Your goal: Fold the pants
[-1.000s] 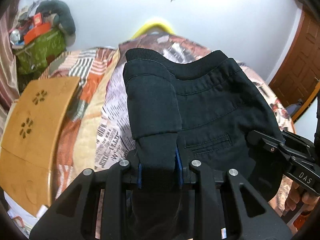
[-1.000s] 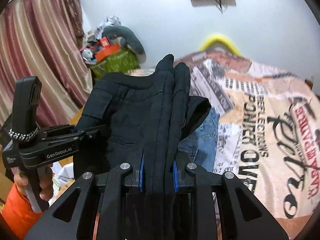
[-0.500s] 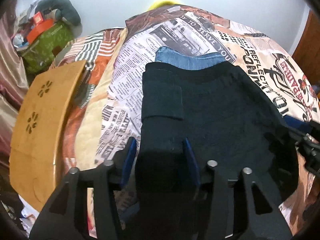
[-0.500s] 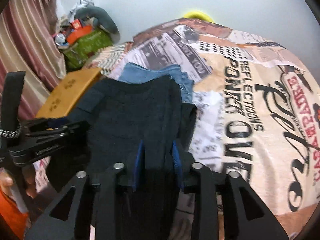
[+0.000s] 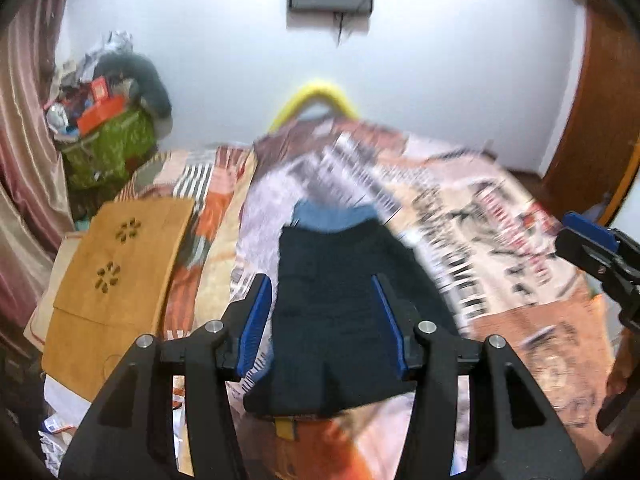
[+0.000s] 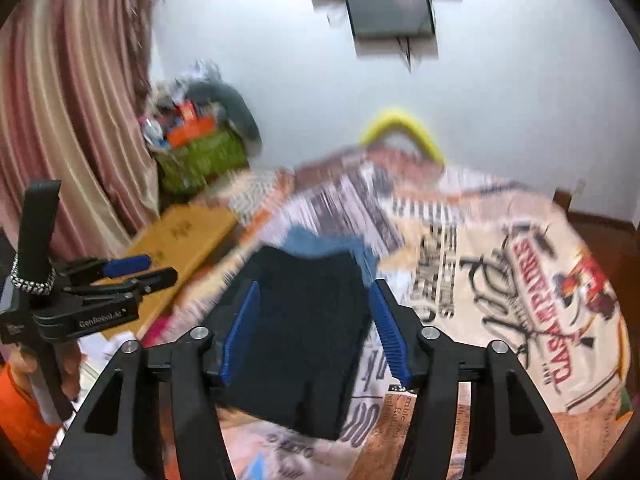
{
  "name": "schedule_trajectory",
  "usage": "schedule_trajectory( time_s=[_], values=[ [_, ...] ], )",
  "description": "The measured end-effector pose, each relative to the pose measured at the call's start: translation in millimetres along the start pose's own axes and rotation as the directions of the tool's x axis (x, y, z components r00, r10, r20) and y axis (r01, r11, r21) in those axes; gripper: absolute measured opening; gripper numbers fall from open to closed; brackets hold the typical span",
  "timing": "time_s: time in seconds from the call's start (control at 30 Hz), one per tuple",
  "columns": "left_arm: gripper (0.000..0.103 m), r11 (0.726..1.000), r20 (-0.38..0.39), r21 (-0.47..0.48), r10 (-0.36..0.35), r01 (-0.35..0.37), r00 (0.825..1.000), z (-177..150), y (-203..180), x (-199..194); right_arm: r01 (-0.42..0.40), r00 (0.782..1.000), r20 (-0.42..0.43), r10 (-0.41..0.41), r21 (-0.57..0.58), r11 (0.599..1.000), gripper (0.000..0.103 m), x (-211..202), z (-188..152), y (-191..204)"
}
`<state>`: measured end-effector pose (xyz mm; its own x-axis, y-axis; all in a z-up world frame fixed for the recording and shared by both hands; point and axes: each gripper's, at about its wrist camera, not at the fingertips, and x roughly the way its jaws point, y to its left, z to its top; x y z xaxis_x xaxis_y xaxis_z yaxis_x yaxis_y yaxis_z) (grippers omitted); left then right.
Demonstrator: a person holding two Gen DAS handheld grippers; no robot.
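Pants (image 5: 340,320) lie folded on the bed (image 5: 520,280), over jeans (image 5: 332,216); our left tool (image 5: 320,312) and right tool (image 6: 312,316), just opening, stand apart, holding nothing.

A bed (image 5: 520,280) with clothes on it.
The bed has a cover with newspaper pictures and big letters. Folded black pants (image 5: 340,300) lie flat on the bed. Blue jeans (image 5: 332,216) lie on the bed too, peeking out from under the far edge of the black pants. A wooden board (image 5: 120,272) lies at the left side.
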<state>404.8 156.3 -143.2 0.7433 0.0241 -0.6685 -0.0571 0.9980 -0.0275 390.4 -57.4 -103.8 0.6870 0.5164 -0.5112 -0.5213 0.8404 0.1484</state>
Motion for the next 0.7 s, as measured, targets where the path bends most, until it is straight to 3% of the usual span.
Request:
schedule_trajectory(
  time_s=[0.2,0.5,0.7],
  values=[
    [0.051,1.0,0.178,0.025,-0.001,-0.004,0.984,2,-19,-107,-0.04,0.989,0.143,0.047,-0.052,0.998,0.054,-87,15,36],
    [0.052,0.999,0.406,0.048,-0.008,-0.012,0.914,-32,-46,-249,-0.063,0.952,0.292,0.089,-0.096,0.993,0.054,-189,2,79],
    [0.06,0.996,0.505,0.071,0.01,-0.053,0.863,-68,-66,-306,-0.071,0.93,0.352,0.104,-0.106,0.992,0.054,-232,-16,96]
  ],
)
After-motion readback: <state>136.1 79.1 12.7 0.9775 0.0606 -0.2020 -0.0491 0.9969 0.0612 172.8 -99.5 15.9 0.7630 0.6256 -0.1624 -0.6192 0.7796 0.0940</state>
